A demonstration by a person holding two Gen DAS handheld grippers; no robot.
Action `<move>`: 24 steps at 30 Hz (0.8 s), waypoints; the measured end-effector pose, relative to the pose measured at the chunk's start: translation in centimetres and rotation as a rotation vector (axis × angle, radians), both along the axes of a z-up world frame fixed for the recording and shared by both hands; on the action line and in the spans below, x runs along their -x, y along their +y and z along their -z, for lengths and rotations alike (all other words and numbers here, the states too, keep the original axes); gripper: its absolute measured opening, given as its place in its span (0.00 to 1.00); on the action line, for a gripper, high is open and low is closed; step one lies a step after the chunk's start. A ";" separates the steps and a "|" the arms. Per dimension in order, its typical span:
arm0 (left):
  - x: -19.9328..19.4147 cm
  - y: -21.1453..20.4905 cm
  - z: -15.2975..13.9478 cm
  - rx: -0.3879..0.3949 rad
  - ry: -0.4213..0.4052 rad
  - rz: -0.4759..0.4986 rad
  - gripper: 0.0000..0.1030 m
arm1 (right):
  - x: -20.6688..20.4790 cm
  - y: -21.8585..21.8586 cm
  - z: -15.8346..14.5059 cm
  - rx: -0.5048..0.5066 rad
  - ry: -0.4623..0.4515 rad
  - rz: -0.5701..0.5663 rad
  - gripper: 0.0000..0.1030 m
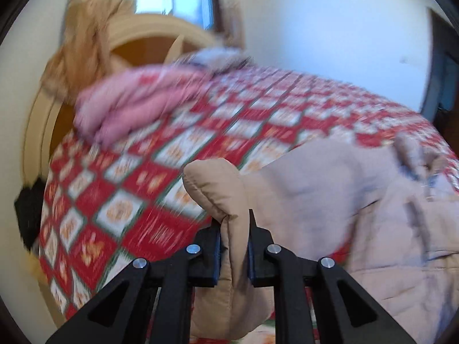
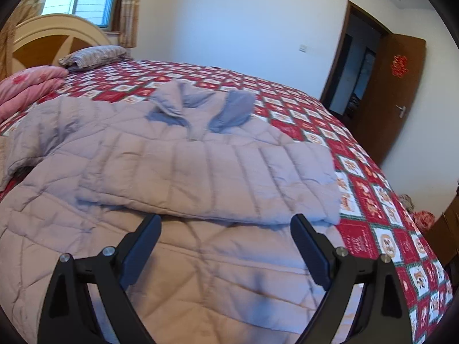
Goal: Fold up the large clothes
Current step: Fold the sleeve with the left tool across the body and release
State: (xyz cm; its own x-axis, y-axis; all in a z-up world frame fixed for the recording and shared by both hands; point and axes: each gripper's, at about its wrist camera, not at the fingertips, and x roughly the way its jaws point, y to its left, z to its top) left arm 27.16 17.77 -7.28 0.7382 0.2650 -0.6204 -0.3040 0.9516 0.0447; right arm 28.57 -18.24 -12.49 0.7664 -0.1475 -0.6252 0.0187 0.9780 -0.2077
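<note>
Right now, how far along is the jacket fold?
Done: one sleeve already lies folded across the jacket on the bed. In hand: the left hand-held gripper is shut on the other sleeve's cuff. Left: laying that sleeve over and folding the body; the right hand-held gripper is open.

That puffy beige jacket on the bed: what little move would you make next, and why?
Probably carry the pinched fold across the quilted beige padded jacket. The left gripper is shut on a fold of it, while the other sleeve already lies folded over the body. The right gripper hangs open above the jacket, holding nothing, on the red-and-white patterned bedspread.
</note>
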 end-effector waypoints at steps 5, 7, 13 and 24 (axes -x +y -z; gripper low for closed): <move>-0.9 -8.3 -5.2 -0.033 -0.093 0.172 0.13 | 0.5 -3.0 -1.5 -0.019 -0.031 0.061 0.91; -1.6 -12.1 -6.2 -0.041 -0.104 0.245 0.13 | 0.8 -4.3 -2.0 -0.021 -0.042 0.084 0.91; -2.7 -25.2 -6.4 -0.088 -0.100 0.458 0.13 | 2.9 -10.1 -3.2 -0.047 -0.074 0.189 0.91; -3.0 -42.4 -0.5 -0.159 0.006 0.665 0.48 | 6.0 -19.3 -1.9 -0.108 -0.057 0.355 0.92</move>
State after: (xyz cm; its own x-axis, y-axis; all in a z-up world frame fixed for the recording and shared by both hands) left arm 30.20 -24.67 -6.79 0.7724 -0.1552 -0.6159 0.3435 0.9177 0.1996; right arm 22.56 -37.58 -10.64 0.7135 -0.3454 -0.6097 0.3690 0.9249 -0.0921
